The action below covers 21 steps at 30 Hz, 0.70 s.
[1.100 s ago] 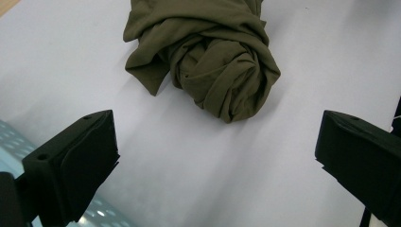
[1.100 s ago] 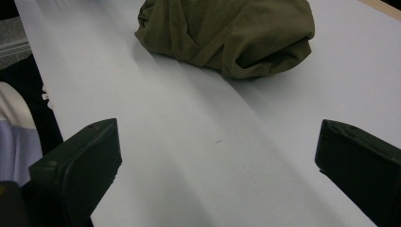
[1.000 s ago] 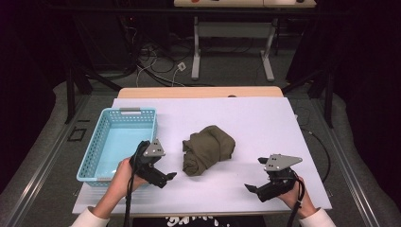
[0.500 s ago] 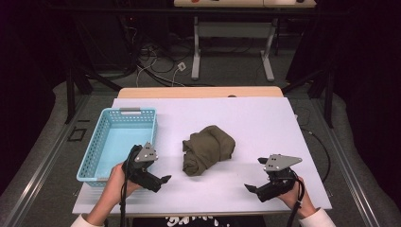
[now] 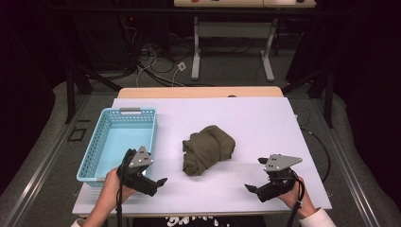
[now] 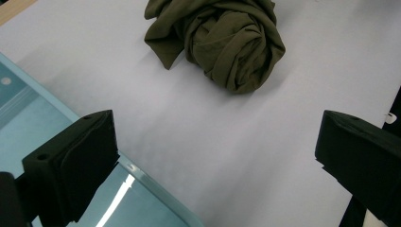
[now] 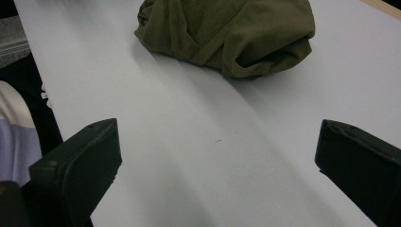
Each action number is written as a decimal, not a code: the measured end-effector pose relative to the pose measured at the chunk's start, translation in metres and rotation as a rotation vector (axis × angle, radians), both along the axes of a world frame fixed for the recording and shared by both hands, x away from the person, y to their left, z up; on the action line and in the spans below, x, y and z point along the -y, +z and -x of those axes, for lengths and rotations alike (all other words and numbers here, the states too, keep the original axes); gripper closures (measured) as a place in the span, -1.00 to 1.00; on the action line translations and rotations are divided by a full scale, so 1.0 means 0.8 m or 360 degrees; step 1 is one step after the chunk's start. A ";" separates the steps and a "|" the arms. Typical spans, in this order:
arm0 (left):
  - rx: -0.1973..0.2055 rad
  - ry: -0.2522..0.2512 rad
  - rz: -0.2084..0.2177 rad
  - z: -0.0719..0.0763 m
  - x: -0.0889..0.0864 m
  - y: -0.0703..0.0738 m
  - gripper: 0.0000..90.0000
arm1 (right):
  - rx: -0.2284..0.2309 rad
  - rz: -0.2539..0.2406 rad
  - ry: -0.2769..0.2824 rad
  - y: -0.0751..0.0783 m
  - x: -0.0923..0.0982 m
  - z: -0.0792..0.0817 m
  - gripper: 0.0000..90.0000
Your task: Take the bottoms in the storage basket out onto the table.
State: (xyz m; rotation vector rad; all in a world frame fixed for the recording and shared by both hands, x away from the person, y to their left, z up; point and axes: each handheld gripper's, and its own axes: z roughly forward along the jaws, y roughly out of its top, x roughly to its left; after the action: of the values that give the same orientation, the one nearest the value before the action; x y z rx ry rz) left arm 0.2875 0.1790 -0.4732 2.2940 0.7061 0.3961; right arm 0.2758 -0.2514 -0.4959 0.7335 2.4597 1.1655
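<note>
We held both tongs, left (image 5: 158, 183) and right (image 5: 252, 190), released near the crumpled olive garment (image 5: 208, 149); a shallow pinch might have snagged one fold, unravelling it short of the blue basket (image 5: 90, 163).

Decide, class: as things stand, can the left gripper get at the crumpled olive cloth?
Probably yes. The left gripper is open, its jaws wide apart, and aimed at the olive cloth. Only bare white table surface lies between them; the blue basket sits off to its side, out of the path.
</note>
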 end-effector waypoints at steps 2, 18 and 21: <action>0.0004 0.0008 0.0003 0.002 -0.003 -0.001 -1.00 | 0.0000 0.0000 0.0000 0.000 0.000 0.000 -0.98; 0.0010 0.0042 0.0013 0.025 -0.015 -0.010 -1.00 | -0.0004 0.0006 0.0004 -0.001 0.000 0.000 -0.98; 0.0017 0.0044 0.0011 0.027 -0.015 -0.011 -1.00 | -0.0001 0.0006 0.0005 -0.001 0.000 0.000 -0.98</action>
State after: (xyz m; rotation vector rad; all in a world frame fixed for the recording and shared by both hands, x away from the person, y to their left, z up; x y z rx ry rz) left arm 0.2661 0.1910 -0.4819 2.2760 0.7335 0.4178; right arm 0.2762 -0.2511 -0.4968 0.7294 2.4641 1.1618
